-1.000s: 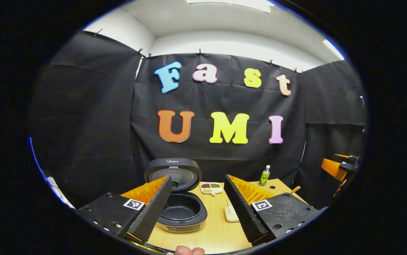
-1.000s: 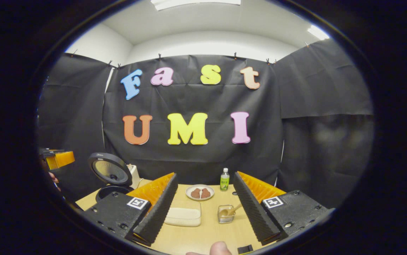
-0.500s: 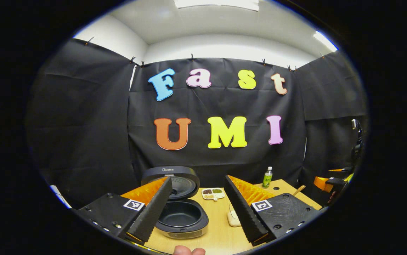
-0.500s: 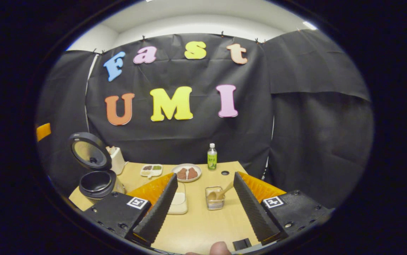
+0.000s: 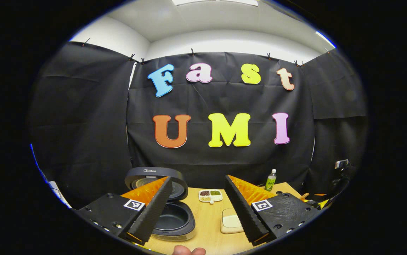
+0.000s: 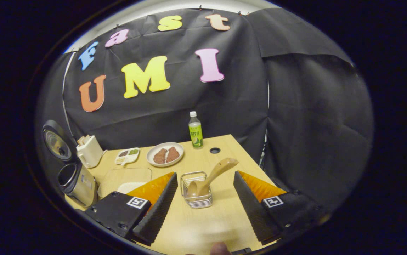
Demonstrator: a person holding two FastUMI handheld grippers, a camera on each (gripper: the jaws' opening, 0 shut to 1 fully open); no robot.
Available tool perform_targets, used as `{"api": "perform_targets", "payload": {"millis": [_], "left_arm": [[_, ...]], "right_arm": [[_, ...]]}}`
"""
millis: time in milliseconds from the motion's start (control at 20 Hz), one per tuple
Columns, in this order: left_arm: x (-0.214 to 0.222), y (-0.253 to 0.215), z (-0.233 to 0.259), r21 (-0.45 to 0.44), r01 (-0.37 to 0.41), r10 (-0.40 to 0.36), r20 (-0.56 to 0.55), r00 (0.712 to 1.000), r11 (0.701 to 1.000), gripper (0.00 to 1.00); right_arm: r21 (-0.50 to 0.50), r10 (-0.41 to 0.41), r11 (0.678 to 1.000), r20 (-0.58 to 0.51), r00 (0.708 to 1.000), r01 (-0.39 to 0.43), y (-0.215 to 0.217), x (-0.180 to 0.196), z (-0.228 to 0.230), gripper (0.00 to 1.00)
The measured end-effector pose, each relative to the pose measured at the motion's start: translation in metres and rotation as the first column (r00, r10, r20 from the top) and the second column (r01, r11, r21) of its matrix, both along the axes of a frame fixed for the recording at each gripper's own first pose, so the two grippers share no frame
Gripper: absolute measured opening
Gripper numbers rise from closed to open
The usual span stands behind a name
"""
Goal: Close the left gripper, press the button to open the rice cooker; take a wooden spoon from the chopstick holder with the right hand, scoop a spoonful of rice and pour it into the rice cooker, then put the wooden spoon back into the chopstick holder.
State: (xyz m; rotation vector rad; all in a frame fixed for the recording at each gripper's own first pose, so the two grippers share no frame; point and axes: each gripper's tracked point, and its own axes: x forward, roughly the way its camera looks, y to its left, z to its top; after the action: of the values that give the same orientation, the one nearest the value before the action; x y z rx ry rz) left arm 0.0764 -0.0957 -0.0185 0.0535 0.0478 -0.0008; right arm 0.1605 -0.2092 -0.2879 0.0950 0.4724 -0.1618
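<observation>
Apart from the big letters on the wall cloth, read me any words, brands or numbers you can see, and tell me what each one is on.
On the rice cooker lid: a short pale brand mark along its top edge, too small to read for sure.
On the green bottle: label print too small to read.
On the square markers beside the jaws: black-and-white patterns, no words.
Nothing else carries text I can make out.

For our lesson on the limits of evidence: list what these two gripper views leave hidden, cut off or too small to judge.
- Left gripper view: the rice cooker pot's left part is hidden behind the left gripper finger.
- Right gripper view: the rice tray near end is hidden behind the right gripper finger.
- Right gripper view: the wooden spoon bowl is partly screened by the chopstick holder wires.
- Both views: the divided dish contents are too small to identify.
</observation>
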Motion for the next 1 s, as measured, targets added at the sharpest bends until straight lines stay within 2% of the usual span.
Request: {"api": "perform_targets", "payload": {"millis": [50,100,150,300,350,400,500,600,650,700,750,1000], "left_arm": [[0.005,-0.005,-0.001,0.001,-0.008,0.008,-0.001,1.000,1.000,0.94],[0.009,-0.008,-0.003,0.003,-0.016,0.016,-0.005,1.000,1.000,1.00],[0.013,-0.009,-0.006,0.003,-0.028,0.028,-0.011,1.000,1.000,0.95],[0.023,-0.009,-0.012,0.026,-0.060,0.060,-0.025,0.998,0.998,0.95],[0.026,-0.009,-0.014,0.030,-0.069,0.070,-0.033,0.997,0.997,0.95],[0.029,-0.009,-0.018,0.032,-0.077,0.078,-0.041,0.996,0.997,0.94],[0.032,-0.007,-0.019,0.038,-0.092,0.093,-0.046,0.995,0.995,0.94],[0.035,-0.005,-0.022,0.042,-0.110,0.112,-0.044,0.993,0.993,0.95],[0.037,-0.004,-0.024,0.043,-0.118,0.120,-0.051,0.991,0.992,0.95],[0.037,-0.002,-0.026,0.045,-0.127,0.129,-0.056,0.990,0.991,0.94],[0.037,0.001,-0.025,0.047,-0.136,0.139,-0.056,0.989,0.990,0.94],[0.029,0.025,-0.028,0.041,-0.210,0.212,-0.056,0.976,0.977,0.94]], "right_arm": [[0.020,0.000,1.000,-0.021,1.000,0.001,-0.004,0.007,-0.015,1.00],[0.041,0.001,0.999,-0.038,0.999,0.001,-0.008,0.016,-0.028,0.96],[0.059,0.008,0.998,-0.052,0.999,-0.005,-0.008,0.022,-0.037,0.95],[0.085,0.036,0.996,-0.073,0.997,-0.030,-0.005,0.042,-0.055,0.89],[0.089,0.039,0.996,-0.075,0.996,-0.032,-0.005,0.048,-0.059,0.82],[0.094,0.039,0.995,-0.080,0.996,-0.031,-0.006,0.053,-0.062,0.85],[0.106,0.036,0.994,-0.091,0.995,-0.026,-0.006,0.061,-0.071,0.71],[0.124,0.038,0.992,-0.104,0.994,-0.025,-0.007,0.066,-0.075,0.67],[0.128,0.043,0.991,-0.103,0.994,-0.030,-0.006,0.069,-0.074,0.57],[0.122,0.051,0.992,-0.097,0.994,-0.039,-0.006,0.072,-0.073,0.60],[0.109,0.061,0.993,-0.094,0.994,-0.051,-0.004,0.074,-0.072,0.46],[0.125,0.107,0.988,-0.100,0.989,-0.094,0.014,0.083,-0.063,0.25]]}}
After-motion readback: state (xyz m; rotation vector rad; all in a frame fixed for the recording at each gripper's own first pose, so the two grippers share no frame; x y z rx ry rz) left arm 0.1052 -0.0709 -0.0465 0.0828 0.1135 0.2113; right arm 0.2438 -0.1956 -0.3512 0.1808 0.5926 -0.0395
